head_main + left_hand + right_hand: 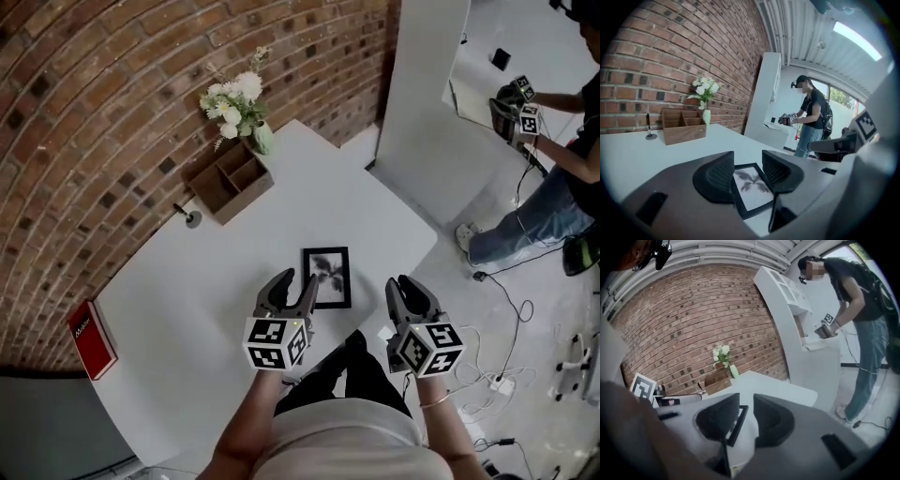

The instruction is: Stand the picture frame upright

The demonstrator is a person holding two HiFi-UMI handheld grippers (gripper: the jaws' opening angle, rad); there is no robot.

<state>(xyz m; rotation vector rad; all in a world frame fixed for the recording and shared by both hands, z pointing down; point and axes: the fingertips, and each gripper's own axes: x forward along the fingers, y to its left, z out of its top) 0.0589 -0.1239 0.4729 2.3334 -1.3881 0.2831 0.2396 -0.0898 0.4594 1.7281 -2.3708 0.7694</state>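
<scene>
A black picture frame (327, 277) with a grey leaf print lies flat on the white table (216, 300), near its front edge. My left gripper (293, 290) hovers just left of the frame's near corner, jaws open and empty; in the left gripper view the frame (749, 187) shows through the gap between them. My right gripper (410, 293) is held to the right of the frame, over the table's front edge, open with nothing between its jaws. In the right gripper view the frame's edge (737, 425) appears past the left jaw.
A wooden desk organiser (230, 181) and a vase of white flowers (237, 108) stand at the back by the brick wall, with a small pen stand (191, 217) beside them. A red book (91, 337) lies at the table's left. Another person (548, 159) with grippers stands at the right.
</scene>
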